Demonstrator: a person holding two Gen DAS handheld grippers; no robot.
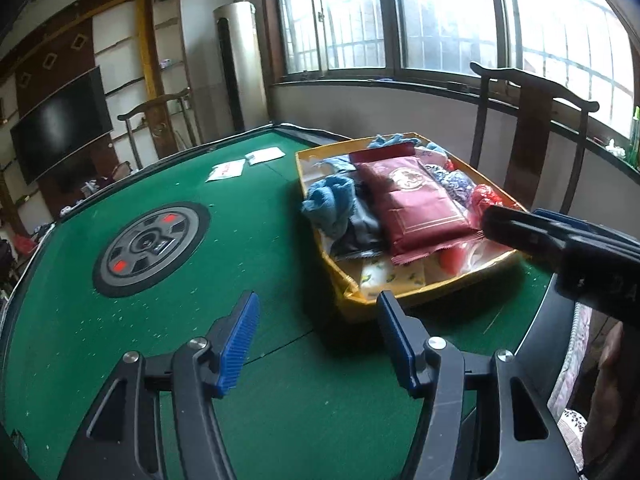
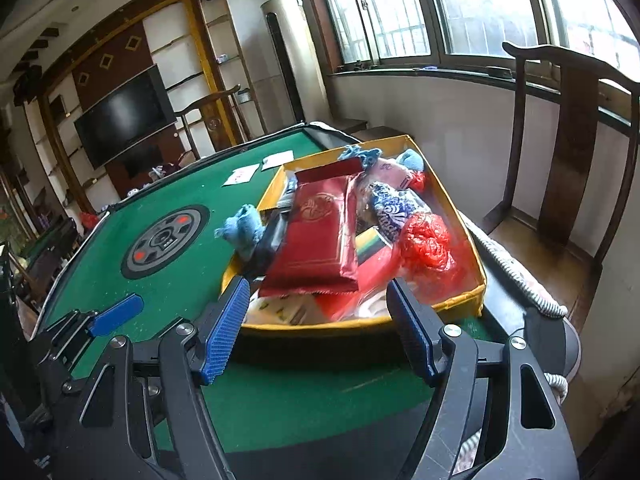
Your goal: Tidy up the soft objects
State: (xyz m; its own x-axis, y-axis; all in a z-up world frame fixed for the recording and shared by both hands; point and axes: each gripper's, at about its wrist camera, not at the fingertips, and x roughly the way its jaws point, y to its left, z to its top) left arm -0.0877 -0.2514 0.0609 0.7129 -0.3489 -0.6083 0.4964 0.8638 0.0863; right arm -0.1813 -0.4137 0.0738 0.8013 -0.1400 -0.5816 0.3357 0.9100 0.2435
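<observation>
**Yellow box of soft goods: handling notes and count**

Location: your yellow box (image 2: 460,304) sits on the green felt table (image 1: 200,320), at its window side, just ahead of both tools. Both are empty. Your left gripper (image 1: 316,340) has its jaws apart with only felt between them; your right gripper (image 2: 316,320) likewise stands spread just short of the box's near wall, gripping nothing.

Handling, by judgement:
- Dark red foil packet (image 2: 316,236), one, lying on top of the heap. Likely light, slick and crinkly; take it by the crimped near edge, not the smooth face.
- Blue towel (image 1: 330,204), one, draped over the left wall. Limp and grippy; pinch a bunched fold.
- Red plastic bag (image 2: 426,240), one, crumpled. Almost weightless, will crush and slide; take a thick wad.
- Blue-and-white patterned packet (image 2: 390,208), one. Soft, probably slippery.
- Dark grey pouch (image 1: 360,228), one, half buried under the red packet.
- A second scrap of blue cloth (image 1: 384,141) at the far wall.

Outside the box: two white packets (image 1: 244,164) on the felt, well apart from it.

Further items underneath are too hidden to count.
</observation>
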